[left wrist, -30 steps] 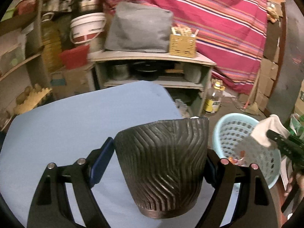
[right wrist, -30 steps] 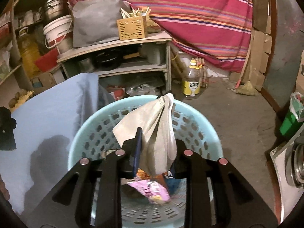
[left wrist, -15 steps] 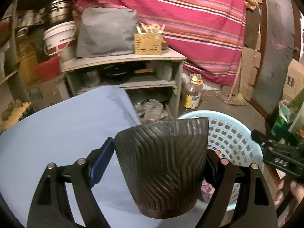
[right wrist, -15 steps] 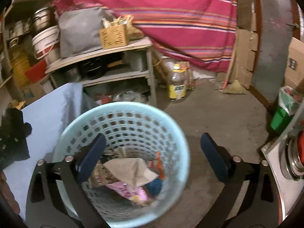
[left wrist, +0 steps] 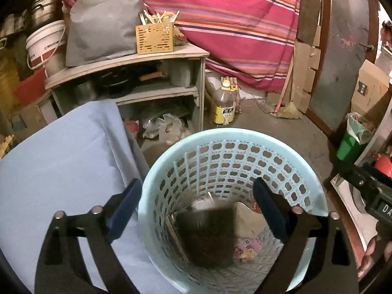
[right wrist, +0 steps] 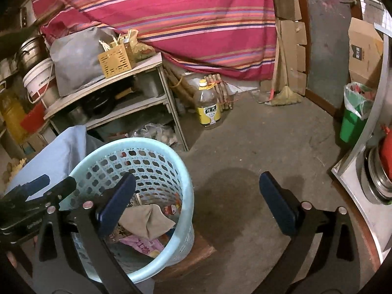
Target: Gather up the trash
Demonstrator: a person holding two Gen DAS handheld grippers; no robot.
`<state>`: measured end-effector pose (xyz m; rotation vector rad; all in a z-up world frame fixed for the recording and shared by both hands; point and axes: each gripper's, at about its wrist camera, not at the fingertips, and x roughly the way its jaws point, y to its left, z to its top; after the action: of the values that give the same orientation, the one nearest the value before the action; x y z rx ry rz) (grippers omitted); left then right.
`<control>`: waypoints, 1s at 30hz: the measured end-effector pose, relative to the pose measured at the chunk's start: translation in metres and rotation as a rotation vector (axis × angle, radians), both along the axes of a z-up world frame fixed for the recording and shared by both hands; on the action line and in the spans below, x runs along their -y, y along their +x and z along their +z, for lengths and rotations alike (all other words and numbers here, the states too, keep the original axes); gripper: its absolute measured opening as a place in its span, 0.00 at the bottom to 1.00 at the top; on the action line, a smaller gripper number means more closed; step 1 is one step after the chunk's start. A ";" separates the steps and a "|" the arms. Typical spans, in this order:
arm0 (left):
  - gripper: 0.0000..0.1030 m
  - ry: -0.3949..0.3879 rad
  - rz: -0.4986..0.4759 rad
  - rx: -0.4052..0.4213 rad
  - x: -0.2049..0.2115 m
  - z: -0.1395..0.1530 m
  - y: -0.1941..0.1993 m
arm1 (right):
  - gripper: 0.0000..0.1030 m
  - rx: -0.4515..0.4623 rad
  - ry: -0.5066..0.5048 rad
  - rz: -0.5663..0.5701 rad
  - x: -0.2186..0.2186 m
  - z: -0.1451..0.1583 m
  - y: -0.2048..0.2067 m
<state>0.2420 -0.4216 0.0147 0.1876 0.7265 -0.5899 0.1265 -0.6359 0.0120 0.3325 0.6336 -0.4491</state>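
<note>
The left tool (left wrist: pixel 198 208) is spread wide above the pale blue basket (left wrist: pixel 245 134), its jaws having just opened further; nothing sits between them. The dark ribbed cup (left wrist: pixel 207 237) lies blurred inside the basket. The right tool (right wrist: pixel 196 203) is spread and empty beside the basket, over the floor (right wrist: pixel 257 152).

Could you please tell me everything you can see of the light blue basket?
The light blue basket is round, plastic-looking, with a smooth rolled rim and walls pierced by rows of holes. It stands upright on a reddish-brown stand beside the blue-covered table. Inside lie a dark ribbed cup, blurred, a beige cloth and pink wrappers. Neither open gripper touches it.
</note>
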 end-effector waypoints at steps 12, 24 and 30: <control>0.92 -0.026 0.118 0.083 -0.076 0.030 -0.021 | 0.96 -0.035 -0.045 0.069 -0.032 -0.005 0.013; 0.96 -0.029 0.286 0.207 -0.210 0.048 -0.099 | 0.96 0.036 -0.031 0.174 -0.121 0.021 -0.026; 0.96 -0.033 0.361 0.251 -0.271 0.047 -0.151 | 0.96 0.076 -0.024 0.225 -0.182 0.021 -0.066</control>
<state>0.0911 -0.1503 0.0618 0.0936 0.4908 -0.2273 0.0608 -0.4540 0.0334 0.2507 0.5833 -0.2279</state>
